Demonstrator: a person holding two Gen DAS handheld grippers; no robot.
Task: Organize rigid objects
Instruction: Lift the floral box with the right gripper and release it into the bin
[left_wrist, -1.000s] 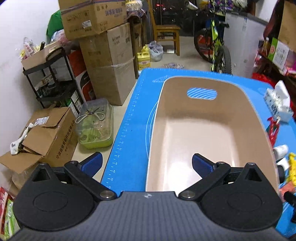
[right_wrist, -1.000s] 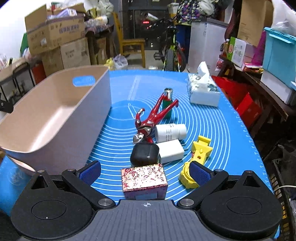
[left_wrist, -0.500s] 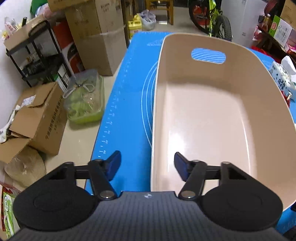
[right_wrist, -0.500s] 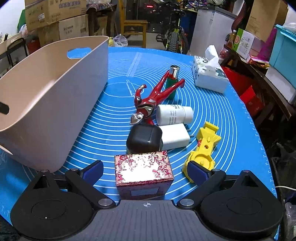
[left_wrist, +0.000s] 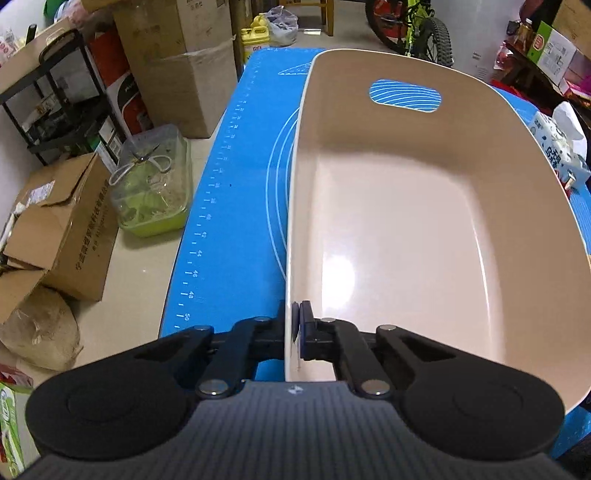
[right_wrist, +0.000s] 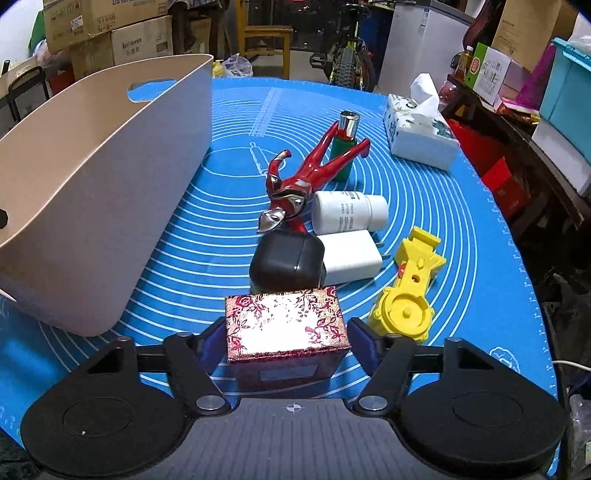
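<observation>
The desk (right_wrist: 461, 206) is covered by a blue mat, and the big beige bin (left_wrist: 406, 206) stands along its left edge, nothing visible inside it. The left tongs (left_wrist: 295, 328) are clenched on the bin's near rim, one finger outside the wall and one inside. Toward the desk's far right corner sits a tissue box (right_wrist: 417, 136). The right tongs (right_wrist: 287, 341) straddle a red patterned box (right_wrist: 286, 323) near the desk's front edge, fingers close at both of its sides (whether they actually press it, I cannot tell). Just behind the box lies a black case (right_wrist: 286, 264), touching a white charger (right_wrist: 351, 256). Right of these lies a yellow toy (right_wrist: 408, 291). Farther back, a red figure (right_wrist: 306, 181) lies beside a white bottle (right_wrist: 349, 212), its legs against a small green bottle (right_wrist: 343, 151).
</observation>
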